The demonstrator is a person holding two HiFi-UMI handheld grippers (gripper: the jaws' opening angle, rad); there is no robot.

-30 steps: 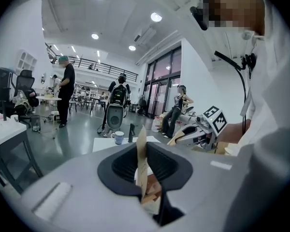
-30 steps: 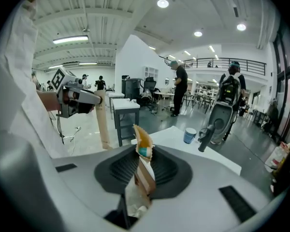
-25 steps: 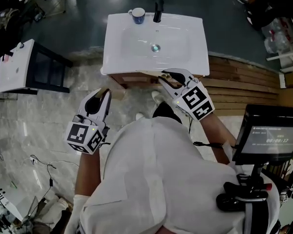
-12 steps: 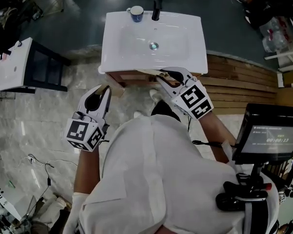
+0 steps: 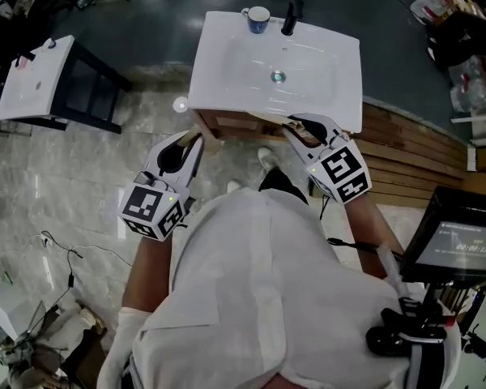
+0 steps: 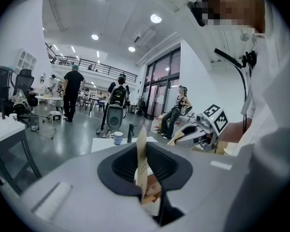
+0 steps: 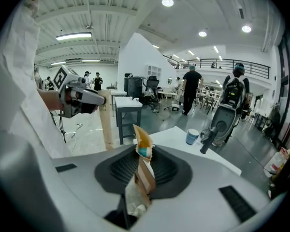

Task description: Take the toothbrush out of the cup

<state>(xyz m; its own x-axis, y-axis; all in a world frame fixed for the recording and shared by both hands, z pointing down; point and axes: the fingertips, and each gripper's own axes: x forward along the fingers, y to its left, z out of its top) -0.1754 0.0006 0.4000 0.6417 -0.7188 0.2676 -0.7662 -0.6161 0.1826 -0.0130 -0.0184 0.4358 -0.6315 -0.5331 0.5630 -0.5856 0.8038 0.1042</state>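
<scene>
Head view showed a white sink (image 5: 227,79) on a wooden cabinet, with the person standing close before it in a white shirt. A white side table (image 5: 32,87) stood well apart at the left. The left gripper (image 5: 201,138) and right gripper (image 5: 285,125) hung level near the sink's front edge, each with its tan jaws drawn together on nothing. The blue cup (image 5: 257,19) stood at the sink's back rim, just beside the black faucet (image 5: 289,19), far from both grippers. Whether it held the toothbrush was too small to tell.
</scene>
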